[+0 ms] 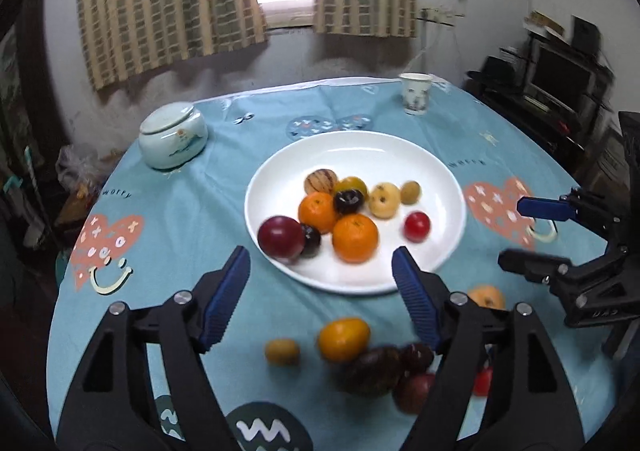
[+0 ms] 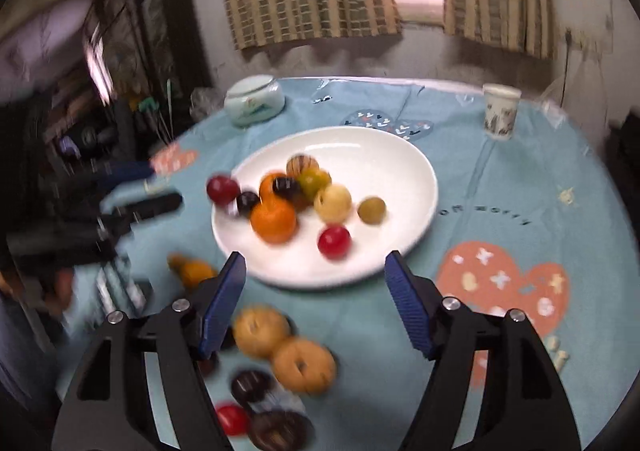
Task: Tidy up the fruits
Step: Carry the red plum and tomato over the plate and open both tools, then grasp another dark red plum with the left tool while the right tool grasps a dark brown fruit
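A white plate [image 1: 360, 155] [image 2: 360, 147] sits mid-table with several fruits on it: two oranges [image 1: 355, 238], a dark red plum [image 1: 281, 238], a yellow pear [image 1: 384, 199] and a small red fruit [image 1: 417, 226]. Loose fruits lie on the cloth nearer me: an orange [image 1: 343, 339], a small brown fruit [image 1: 282, 351], dark ones [image 1: 374, 371] and two tan round fruits [image 2: 261, 331]. My left gripper [image 1: 320, 255] [image 2: 166, 187] hangs open at the plate's near rim, holding nothing. My right gripper [image 2: 316, 257] [image 1: 512, 233] is open too, above the near rim, also empty.
A pale lidded jar [image 1: 173, 135] stands at the back left of the blue tablecloth [image 1: 200, 235], and a paper cup [image 1: 415, 93] at the back right. Dark shelving [image 1: 560, 91] stands beyond the table's right edge. Checked curtains hang behind.
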The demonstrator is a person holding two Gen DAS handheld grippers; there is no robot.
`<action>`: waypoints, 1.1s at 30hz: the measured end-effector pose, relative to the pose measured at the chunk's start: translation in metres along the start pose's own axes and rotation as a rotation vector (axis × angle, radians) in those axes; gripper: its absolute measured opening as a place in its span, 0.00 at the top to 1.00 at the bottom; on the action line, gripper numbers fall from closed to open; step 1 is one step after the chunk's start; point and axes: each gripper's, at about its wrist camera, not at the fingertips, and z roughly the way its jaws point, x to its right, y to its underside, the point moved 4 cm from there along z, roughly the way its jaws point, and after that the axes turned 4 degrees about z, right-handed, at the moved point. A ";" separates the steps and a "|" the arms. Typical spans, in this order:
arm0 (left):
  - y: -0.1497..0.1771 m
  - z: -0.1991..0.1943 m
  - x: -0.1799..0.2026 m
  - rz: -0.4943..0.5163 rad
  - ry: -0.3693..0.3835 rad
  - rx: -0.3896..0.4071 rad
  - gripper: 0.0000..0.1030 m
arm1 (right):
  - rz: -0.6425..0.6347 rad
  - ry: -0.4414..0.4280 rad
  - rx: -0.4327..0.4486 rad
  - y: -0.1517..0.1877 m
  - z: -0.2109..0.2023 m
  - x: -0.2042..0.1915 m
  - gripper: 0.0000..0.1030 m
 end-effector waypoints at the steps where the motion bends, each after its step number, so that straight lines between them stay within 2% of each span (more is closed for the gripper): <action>1: 0.006 -0.002 0.001 0.000 0.017 0.014 0.27 | -0.054 0.020 -0.004 0.014 -0.004 -0.005 0.30; 3: 0.017 -0.001 0.006 0.016 0.045 -0.009 0.27 | -0.095 -0.001 -0.020 0.038 -0.008 -0.011 0.30; 4: 0.019 0.000 0.013 0.056 0.032 -0.030 0.27 | -0.125 0.013 -0.056 0.046 -0.006 -0.014 0.30; 6: 0.023 -0.006 0.025 0.105 0.060 -0.007 0.27 | -0.233 0.052 -0.087 0.057 -0.007 -0.027 0.30; 9: 0.038 -0.013 0.036 0.172 0.083 -0.005 0.27 | -0.272 0.021 -0.095 0.068 -0.014 -0.034 0.30; 11: 0.051 -0.012 0.038 0.178 0.121 -0.027 0.27 | -0.297 -0.018 -0.107 0.080 -0.020 -0.034 0.30; 19: 0.071 -0.008 0.060 0.259 0.184 -0.072 0.27 | -0.329 -0.030 -0.227 0.108 0.001 -0.031 0.30; 23: 0.076 -0.002 0.063 0.251 0.200 -0.105 0.27 | -0.314 -0.078 -0.225 0.110 0.003 -0.032 0.30; 25: 0.077 -0.002 0.065 0.244 0.233 -0.109 0.27 | -0.300 -0.103 -0.224 0.109 0.005 -0.031 0.30; 28: 0.079 0.000 0.068 0.233 0.266 -0.123 0.27 | -0.291 -0.154 -0.230 0.109 0.007 -0.032 0.39; 29: 0.080 0.001 0.069 0.228 0.276 -0.132 0.27 | -0.299 -0.170 -0.226 0.109 0.007 -0.033 0.48; 31: 0.082 0.005 0.071 0.221 0.287 -0.149 0.27 | -0.313 -0.189 -0.216 0.109 0.004 -0.034 0.60; 33: 0.083 0.010 0.073 0.210 0.293 -0.165 0.27 | -0.308 -0.184 -0.208 0.108 0.001 -0.031 0.60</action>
